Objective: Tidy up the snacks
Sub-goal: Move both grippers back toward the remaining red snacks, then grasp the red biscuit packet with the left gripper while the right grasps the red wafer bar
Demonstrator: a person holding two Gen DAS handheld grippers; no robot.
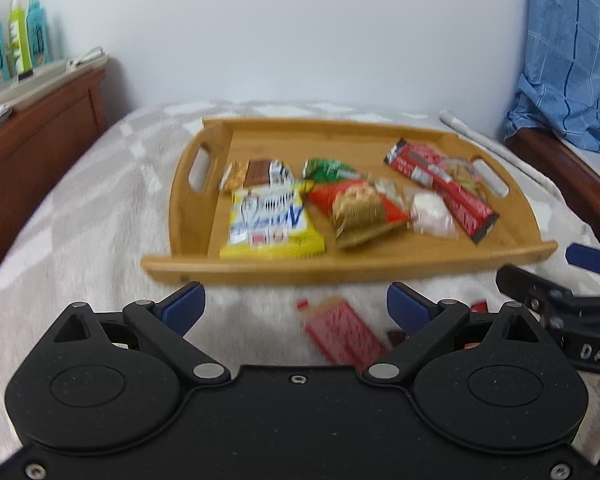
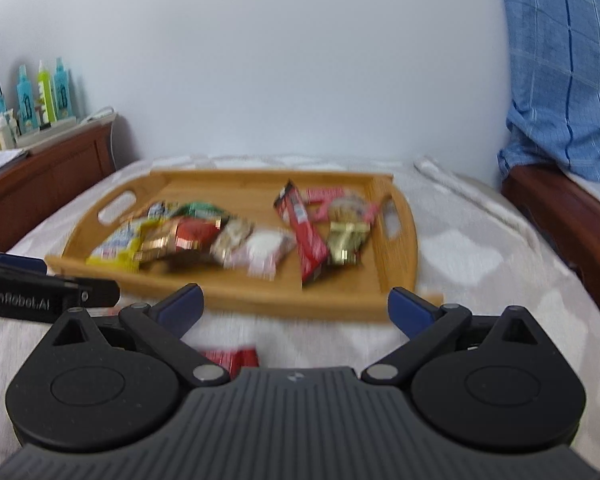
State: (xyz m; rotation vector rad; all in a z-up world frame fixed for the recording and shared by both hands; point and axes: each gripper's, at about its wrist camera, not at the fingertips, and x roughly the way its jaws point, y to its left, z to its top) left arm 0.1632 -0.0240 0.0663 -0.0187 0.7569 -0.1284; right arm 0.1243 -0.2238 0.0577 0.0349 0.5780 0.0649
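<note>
At nine o'clock in the left wrist view stands a brown wooden headboard shelf (image 1: 40, 128) carrying teal and green bottles (image 1: 18, 42). The left tool (image 1: 296, 306) sits at six o'clock, its blue-padded jaws spread wide with nothing between them — only the pale blanket (image 1: 80, 220) of the bed below. Just past its right finger, at about five o'clock, a red snack packet (image 1: 342, 334) lies loose on the blanket, outside the tray. The wooden tray (image 1: 340, 268) fills the centre: a yellow packet (image 1: 270, 220) toward its near left, a chocolate-coloured bar (image 1: 260, 172) behind it, a green packet (image 1: 328, 169) at twelve o'clock, a red and gold packet (image 1: 360, 208) in the middle, a white wrapped sweet (image 1: 430, 210) beside that, and a long red bar (image 1: 444, 184) toward three o'clock. At the far right, the right tool (image 2: 296, 308) is likewise wide open and empty — blue checked cloth (image 1: 572, 52) hangs at two o'clock.
</note>
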